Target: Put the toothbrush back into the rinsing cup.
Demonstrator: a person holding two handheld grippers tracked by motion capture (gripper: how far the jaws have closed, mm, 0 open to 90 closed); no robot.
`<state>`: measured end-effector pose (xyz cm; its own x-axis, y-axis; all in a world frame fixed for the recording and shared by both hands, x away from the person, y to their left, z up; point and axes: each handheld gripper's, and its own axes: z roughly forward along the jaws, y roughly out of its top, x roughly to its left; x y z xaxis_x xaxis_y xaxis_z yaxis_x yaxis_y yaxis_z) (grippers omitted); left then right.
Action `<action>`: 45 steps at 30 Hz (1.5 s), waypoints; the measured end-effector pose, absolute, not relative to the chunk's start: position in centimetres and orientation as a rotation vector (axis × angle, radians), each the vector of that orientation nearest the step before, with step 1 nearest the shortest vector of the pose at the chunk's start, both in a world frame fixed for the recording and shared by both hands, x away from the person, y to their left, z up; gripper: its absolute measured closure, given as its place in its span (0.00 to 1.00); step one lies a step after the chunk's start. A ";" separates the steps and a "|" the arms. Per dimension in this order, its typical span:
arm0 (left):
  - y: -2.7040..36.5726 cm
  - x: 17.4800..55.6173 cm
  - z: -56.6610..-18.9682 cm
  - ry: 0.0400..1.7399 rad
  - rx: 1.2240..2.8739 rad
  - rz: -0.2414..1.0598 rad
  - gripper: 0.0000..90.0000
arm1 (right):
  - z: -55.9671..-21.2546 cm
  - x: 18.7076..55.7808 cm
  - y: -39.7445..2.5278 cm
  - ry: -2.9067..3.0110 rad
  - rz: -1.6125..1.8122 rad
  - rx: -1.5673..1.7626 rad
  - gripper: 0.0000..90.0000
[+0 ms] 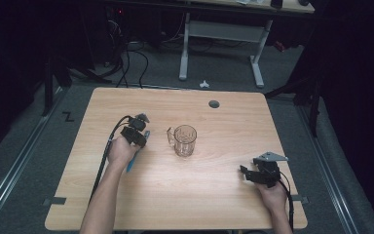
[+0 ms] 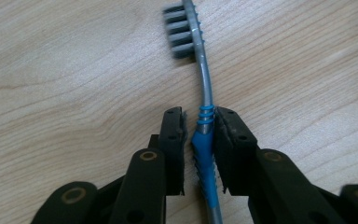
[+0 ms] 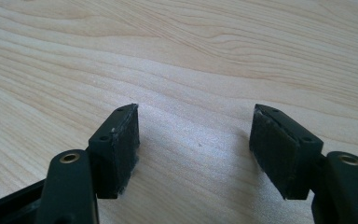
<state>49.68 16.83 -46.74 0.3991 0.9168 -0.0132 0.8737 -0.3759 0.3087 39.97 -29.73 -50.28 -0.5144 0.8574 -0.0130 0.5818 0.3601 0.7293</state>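
A toothbrush [image 2: 204, 100] with a grey neck, grey bristles and a blue ribbed handle lies along the wooden table [image 1: 214, 195]. My left gripper [image 2: 199, 114] is shut on its handle just behind the neck; the right jaw presses against it and the left jaw sits a hair off. In the high view the left gripper [image 1: 141, 127] is left of a clear glass mug [image 1: 184, 140], and the toothbrush [image 1: 131, 163] pokes out under the hand. My right gripper [image 1: 246, 171] rests open near the table's front right, and the right gripper [image 3: 193, 135] holds nothing above bare wood.
The mug stands upright mid-table with its handle toward the left gripper. A round grey cable hole [image 1: 214, 104] sits near the far edge. Beyond the table are desk legs [image 1: 183, 48] and floor cables [image 1: 126, 63].
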 end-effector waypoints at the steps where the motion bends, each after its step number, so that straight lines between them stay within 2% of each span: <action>1: 16.9 49.7 -46.7 1.574 2.393 0.232 0.83 | -50.3 40.0 -29.7 2.235 0.959 1.258 0.37; 9: 17.1 49.8 -46.7 1.586 2.388 0.224 0.87 | -50.3 40.0 -29.7 2.235 0.961 1.259 0.37; 26: 17.0 49.6 -46.6 1.572 2.366 0.199 0.88 | -50.3 40.0 -29.8 2.235 0.963 1.261 0.37; 45: 16.8 48.2 -44.3 1.486 2.315 0.225 0.88 | -50.3 40.0 -29.7 2.235 0.961 1.259 0.37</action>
